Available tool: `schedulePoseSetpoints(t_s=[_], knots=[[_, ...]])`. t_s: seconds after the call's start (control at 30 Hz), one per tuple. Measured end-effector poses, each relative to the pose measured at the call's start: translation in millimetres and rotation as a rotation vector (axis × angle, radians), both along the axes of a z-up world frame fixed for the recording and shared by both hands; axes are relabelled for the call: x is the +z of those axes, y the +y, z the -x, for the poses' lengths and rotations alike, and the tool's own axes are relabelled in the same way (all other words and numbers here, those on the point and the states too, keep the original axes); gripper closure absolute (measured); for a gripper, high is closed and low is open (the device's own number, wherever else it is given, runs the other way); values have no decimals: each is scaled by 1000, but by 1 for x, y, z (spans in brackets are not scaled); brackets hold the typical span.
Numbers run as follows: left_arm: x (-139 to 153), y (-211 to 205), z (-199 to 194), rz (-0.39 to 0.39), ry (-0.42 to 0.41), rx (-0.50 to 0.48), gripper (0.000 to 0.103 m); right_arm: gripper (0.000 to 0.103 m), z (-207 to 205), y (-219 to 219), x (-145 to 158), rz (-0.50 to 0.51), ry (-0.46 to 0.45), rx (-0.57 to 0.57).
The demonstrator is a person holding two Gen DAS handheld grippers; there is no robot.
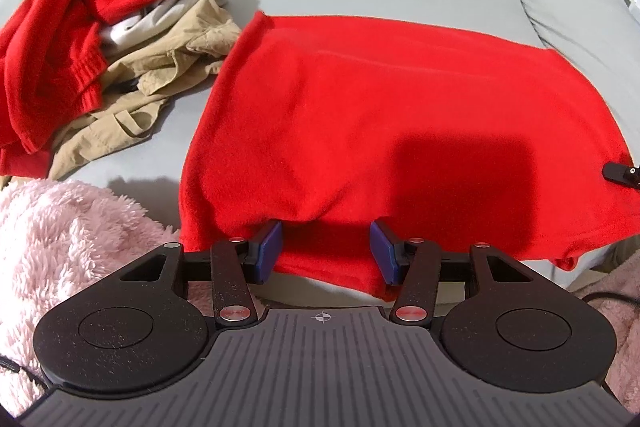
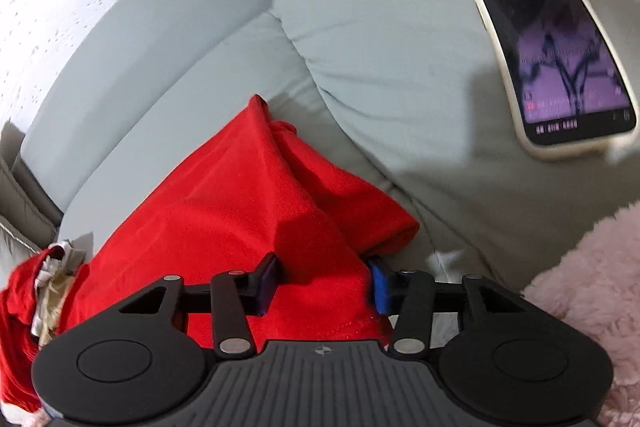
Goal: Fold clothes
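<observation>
Slippage threatens: both the left gripper and right gripper straddle the flat red fleece garment unclamped, so its near hem may sag

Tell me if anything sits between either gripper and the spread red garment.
Nothing visible does. The left gripper has the near edge of the flat red fleece garment between its open fingers. The right gripper likewise straddles a raised fold of it. The heap of red, beige and white clothes lies off to the side.
</observation>
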State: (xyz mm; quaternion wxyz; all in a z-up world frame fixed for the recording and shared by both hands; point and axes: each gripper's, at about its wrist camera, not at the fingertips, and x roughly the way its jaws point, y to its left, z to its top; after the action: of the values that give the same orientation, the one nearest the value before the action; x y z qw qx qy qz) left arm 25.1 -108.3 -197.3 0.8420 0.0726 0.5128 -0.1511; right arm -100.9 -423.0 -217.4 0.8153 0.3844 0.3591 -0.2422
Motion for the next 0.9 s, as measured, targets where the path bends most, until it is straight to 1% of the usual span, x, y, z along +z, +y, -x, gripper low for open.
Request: schedulePoseSetpoints(t_s=[0.07,0.13,0.2,0.23,0.3,0.33,0.37,0.4,0.43,0.5,0.57,0.63,0.7,0.77,0.9], knots=[[0,1,0,3,3,1,49,48,-1,1,-3,28,0,-4],[1,2,-1,7,3,0,49,45,-2,1,-4,49,-1,0],[1,3,-1,15,5,5,49,45,-4,0,-8,51,2,7],[2,4,-1,19,6,8,49,47,-3,-2,-10,34,0,10],[3,6,-1,31,9,13,49,54,0,-7,-11,2,-13,12],[3,7,-1,38,10,16,49,61,3,-9,-11,-18,-31,9],[3,8,-1,43,11,18,48,83,6,-11,-10,-39,-49,7],[4,9,-1,48,12,19,48,94,10,-13,-9,-63,-76,6],[5,10,-2,57,12,22,48,93,13,-13,-7,-89,-119,10],[7,12,-1,76,9,24,48,93,13,-9,-2,-65,-129,17],[10,15,0,95,3,28,48,93,14,-3,8,-21,-143,18],[13,21,0,122,-1,40,48,93,10,5,21,55,-147,38],[15,26,-1,142,-1,55,48,93,3,17,33,148,-126,75],[16,29,-2,149,0,66,48,93,-8,31,43,243,-78,111],[19,34,-3,158,-3,78,48,93,-30,58,59,384,32,154]])
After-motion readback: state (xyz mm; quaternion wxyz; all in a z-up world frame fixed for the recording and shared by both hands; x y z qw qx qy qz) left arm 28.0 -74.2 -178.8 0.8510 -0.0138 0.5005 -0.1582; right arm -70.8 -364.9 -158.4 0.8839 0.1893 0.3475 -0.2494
